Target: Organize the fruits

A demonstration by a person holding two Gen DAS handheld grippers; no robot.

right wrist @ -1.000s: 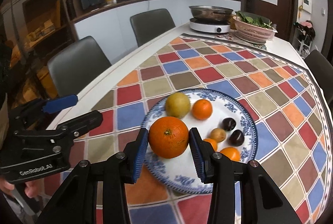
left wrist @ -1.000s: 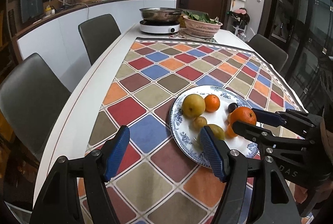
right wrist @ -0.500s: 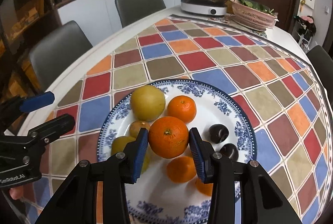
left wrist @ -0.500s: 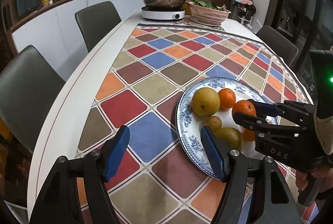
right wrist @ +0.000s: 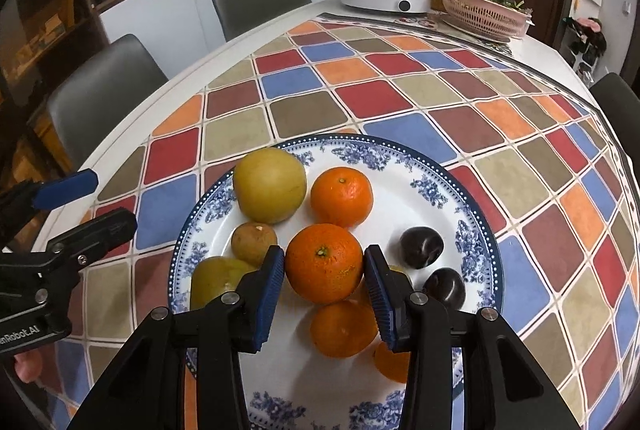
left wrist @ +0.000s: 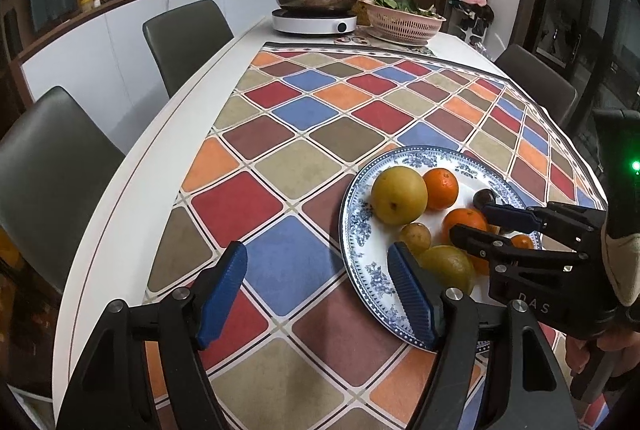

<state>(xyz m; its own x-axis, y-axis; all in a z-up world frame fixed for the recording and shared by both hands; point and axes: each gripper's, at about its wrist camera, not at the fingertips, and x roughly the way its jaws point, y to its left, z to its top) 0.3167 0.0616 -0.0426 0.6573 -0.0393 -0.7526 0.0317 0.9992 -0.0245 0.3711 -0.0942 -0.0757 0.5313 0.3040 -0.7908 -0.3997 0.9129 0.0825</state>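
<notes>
Clamped between the blue pads of the right gripper [right wrist: 324, 266] is an orange [right wrist: 324, 263], held over the middle of the blue-and-white plate [right wrist: 404, 158]. Beneath and around it on the plate lie a yellow pear [right wrist: 270, 185], another orange [right wrist: 341, 196], a small brown fruit [right wrist: 254, 244], two dark plums [right wrist: 421, 247] and more citrus. Just off the plate's left rim, the left gripper [left wrist: 318, 292] stands empty, jaws apart, over the checked tablecloth [left wrist: 320, 110].

My left gripper [left wrist: 316, 290] and right gripper [right wrist: 324, 288]: black frames, ribbed blue pads, silver screws, white lettering.
</notes>
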